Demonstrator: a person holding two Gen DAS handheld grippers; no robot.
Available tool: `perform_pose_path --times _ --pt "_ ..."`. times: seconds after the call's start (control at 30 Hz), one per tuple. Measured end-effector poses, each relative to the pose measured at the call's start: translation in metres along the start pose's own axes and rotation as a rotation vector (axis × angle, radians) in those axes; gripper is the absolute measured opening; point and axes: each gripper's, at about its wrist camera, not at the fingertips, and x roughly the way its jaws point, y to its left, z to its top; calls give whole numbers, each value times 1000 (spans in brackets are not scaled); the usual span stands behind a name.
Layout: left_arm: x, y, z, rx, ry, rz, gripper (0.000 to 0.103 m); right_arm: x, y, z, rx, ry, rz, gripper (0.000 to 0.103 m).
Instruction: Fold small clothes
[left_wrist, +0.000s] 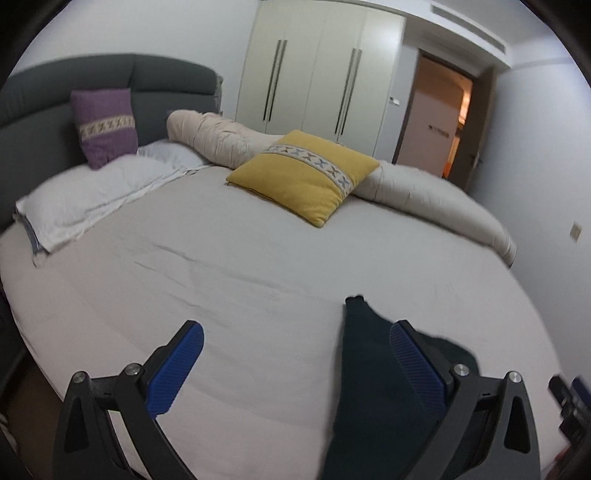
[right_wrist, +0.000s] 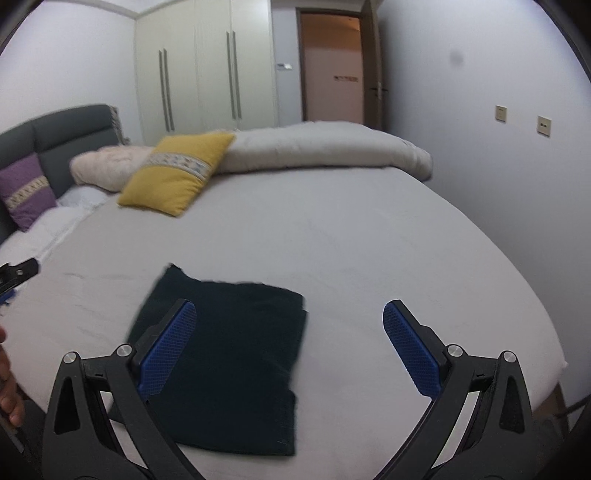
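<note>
A small dark navy garment (right_wrist: 229, 354) lies folded flat as a rectangle on the pale bed sheet (right_wrist: 351, 240), near the bed's front edge. In the left wrist view it (left_wrist: 369, 387) shows at the lower right, partly behind the right finger. My left gripper (left_wrist: 295, 365) is open and empty above the sheet, left of the garment. My right gripper (right_wrist: 288, 347) is open and empty, hovering over the garment's right part; its left finger (right_wrist: 170, 347) is over the cloth. The left gripper's tip shows at the left edge of the right wrist view (right_wrist: 18, 273).
A yellow cushion (left_wrist: 306, 173) and a rolled beige duvet (left_wrist: 424, 188) lie at the far side of the bed. A purple cushion (left_wrist: 105, 125) leans on the grey headboard (left_wrist: 166, 85). White pillows (left_wrist: 85, 199) lie at the left. Wardrobe and open door stand behind.
</note>
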Motion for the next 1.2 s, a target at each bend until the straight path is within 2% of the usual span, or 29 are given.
perform_pose_path --times 0.2,0.3,0.37,0.47,0.57,0.83,1.2 --pt "1 -35 -31 225 -24 83 103 9 1 -11 -58 6 -62 103" --pt "5 -50 -51 334 4 131 103 13 4 -16 -89 20 -77 103" --pt "10 -54 -59 359 42 124 103 17 5 -18 -95 54 -81 103" --pt "20 -56 -66 348 125 87 103 29 5 -27 -93 116 -87 103" --pt "28 -59 -72 356 169 81 103 36 8 -37 -89 156 -91 103" --pt "39 -59 -82 338 229 87 103 55 22 -55 -114 215 -88 103" --pt "44 -54 -85 289 266 49 103 74 35 -75 -112 287 -82 103"
